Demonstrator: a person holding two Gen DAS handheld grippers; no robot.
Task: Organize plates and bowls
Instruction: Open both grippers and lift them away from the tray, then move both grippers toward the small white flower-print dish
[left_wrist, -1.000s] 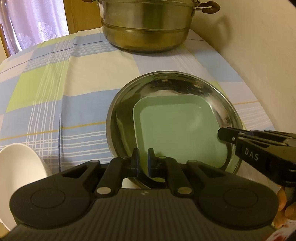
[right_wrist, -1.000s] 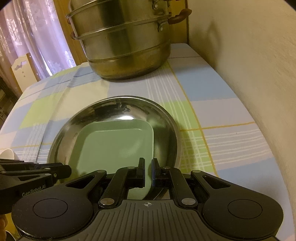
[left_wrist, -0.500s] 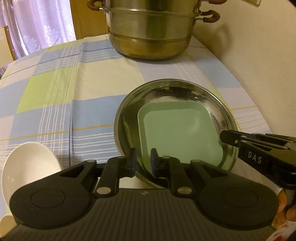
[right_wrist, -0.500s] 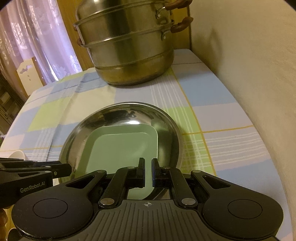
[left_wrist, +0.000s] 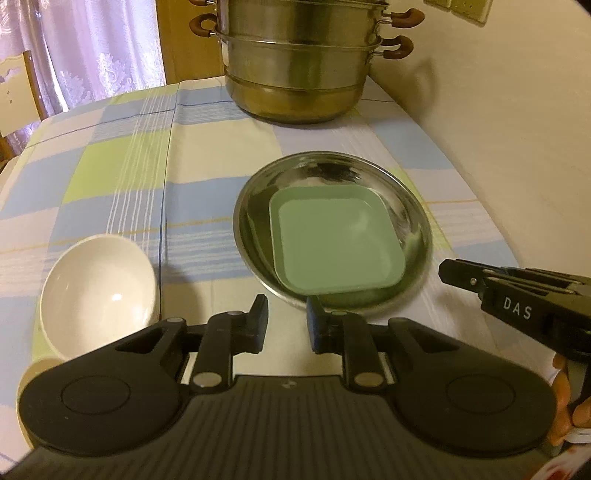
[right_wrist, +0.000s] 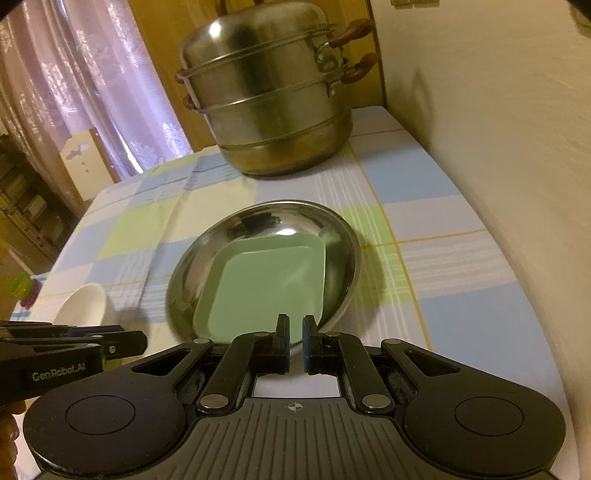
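Just ahead of both tongs (left_wrist: 284, 319) (right_wrist: 294, 341), green plate (left_wrist: 334, 240) in steel dish (left_wrist: 419, 221).

A green square plate (right_wrist: 266, 288) lies in a steel dish (right_wrist: 343, 236). The right gripper (right_wrist: 294, 341) hovers near it, jaws slightly apart. A steamer pot (right_wrist: 273, 99) stands far behind.

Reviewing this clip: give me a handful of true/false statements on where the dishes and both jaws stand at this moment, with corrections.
1. The green square plate lies inside the round steel dish. True.
2. The white bowl is stacked on the green plate. False: it sits apart on the tablecloth, left of the steel dish.
3. The left gripper holds the steel dish's rim. False: its jaws are apart and empty, short of the rim.
4. The steamer pot stands at the far end of the table, beyond the dish. True.
5. The right gripper grips the green plate. False: its jaws hold a narrow gap with nothing between them.
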